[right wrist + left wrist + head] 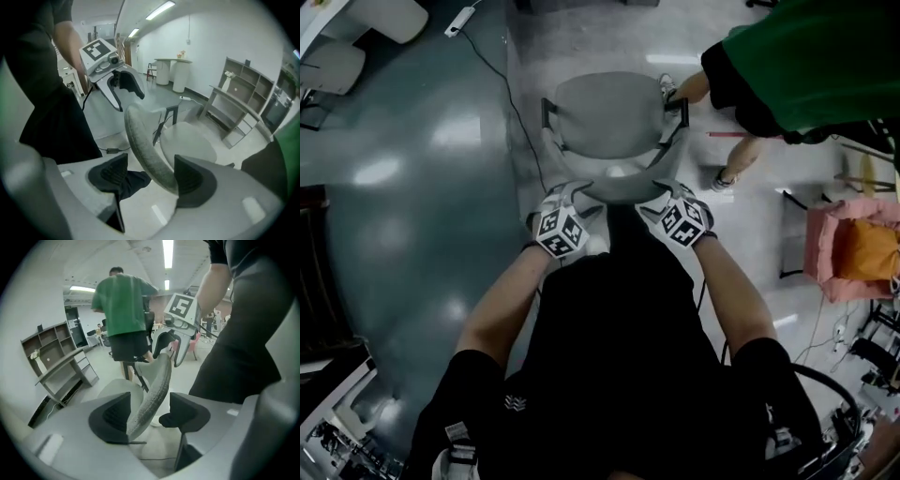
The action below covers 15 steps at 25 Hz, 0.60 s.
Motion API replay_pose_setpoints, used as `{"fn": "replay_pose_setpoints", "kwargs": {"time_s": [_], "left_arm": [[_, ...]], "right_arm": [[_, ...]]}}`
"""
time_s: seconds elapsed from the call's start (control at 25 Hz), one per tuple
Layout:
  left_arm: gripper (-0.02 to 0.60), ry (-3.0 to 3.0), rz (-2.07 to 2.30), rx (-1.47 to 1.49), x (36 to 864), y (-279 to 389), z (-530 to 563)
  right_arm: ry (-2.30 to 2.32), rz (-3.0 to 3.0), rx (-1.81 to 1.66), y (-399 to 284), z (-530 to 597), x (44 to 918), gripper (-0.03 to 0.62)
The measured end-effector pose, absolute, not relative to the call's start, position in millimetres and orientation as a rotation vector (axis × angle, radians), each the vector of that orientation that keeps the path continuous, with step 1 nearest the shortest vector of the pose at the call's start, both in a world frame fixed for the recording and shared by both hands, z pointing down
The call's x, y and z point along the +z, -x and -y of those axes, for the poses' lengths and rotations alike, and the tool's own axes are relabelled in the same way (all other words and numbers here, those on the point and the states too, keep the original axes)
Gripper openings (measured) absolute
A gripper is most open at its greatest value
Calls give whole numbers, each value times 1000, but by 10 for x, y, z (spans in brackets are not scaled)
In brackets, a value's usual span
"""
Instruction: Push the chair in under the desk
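The chair (609, 117) is grey, with a round seat (187, 140), a thin curved back (152, 394) and a dark arm (547, 117) on each side. It stands upright on the floor (581, 37). In the head view its back is the low, near part and its seat lies further up. Up close, the top edge of the back looks rough and bends like a bow.
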<state>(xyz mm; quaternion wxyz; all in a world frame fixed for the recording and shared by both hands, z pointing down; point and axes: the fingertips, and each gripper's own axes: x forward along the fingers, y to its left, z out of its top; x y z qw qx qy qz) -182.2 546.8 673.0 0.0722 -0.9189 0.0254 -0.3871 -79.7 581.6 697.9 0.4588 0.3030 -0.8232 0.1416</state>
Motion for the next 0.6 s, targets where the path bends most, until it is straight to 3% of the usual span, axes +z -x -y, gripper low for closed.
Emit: {"fn": "replay_pose_setpoints", "kwargs": {"time_s": [0.16,0.28,0.6], "left_arm": [[249,2699,-38,-1265,6985,1716,-5477],[236,2685,-5,-1328,7119,1616,-5452],[216,2682,21,-1386,7162,1514,-5331]], "right_arm": [[-682,1965,323,720,-5826,7226,290],[-651,1947,306,663,-5734,7288,225],[-535,1987,245,635,-5586,7351,221]]}}
